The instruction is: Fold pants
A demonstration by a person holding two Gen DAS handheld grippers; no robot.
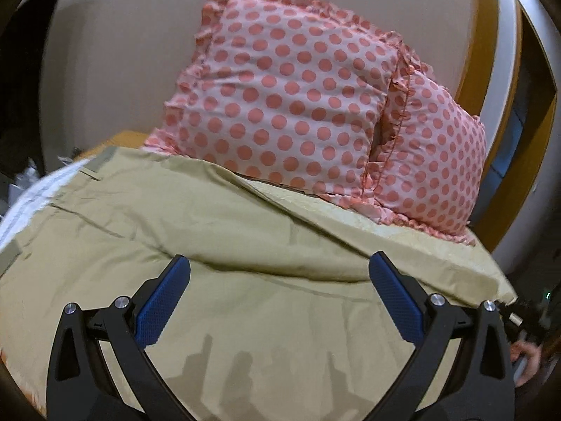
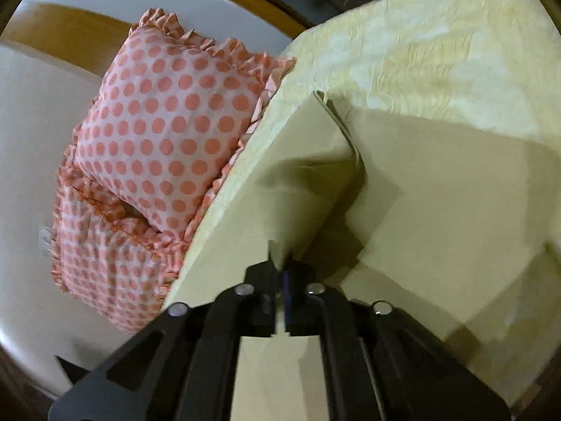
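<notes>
Left wrist view: our left gripper (image 1: 278, 263) hangs over the pants (image 1: 196, 217) with its jaws spread wide and nothing between the blue pads (image 1: 159, 301). The khaki pants lie spread on the bed cover (image 1: 403, 231), wrinkled, with a white inner lining (image 1: 38, 189) exposed at the far left. Two pink polka-dot pillows (image 1: 291, 98) stand at the far end of the bed, leaning against the wall (image 1: 122, 52). A hand (image 1: 526, 361) shows at the near right edge.

Right wrist view: our right gripper (image 2: 278, 265) has its jaws pressed together, pinching a fold of the pants (image 2: 308, 161). The cloth rises from the fingertips in a lifted ridge above the pale yellow bed cover (image 2: 420, 42). The pillows (image 2: 164, 133) lie to the left, touching the cover's edge.
</notes>
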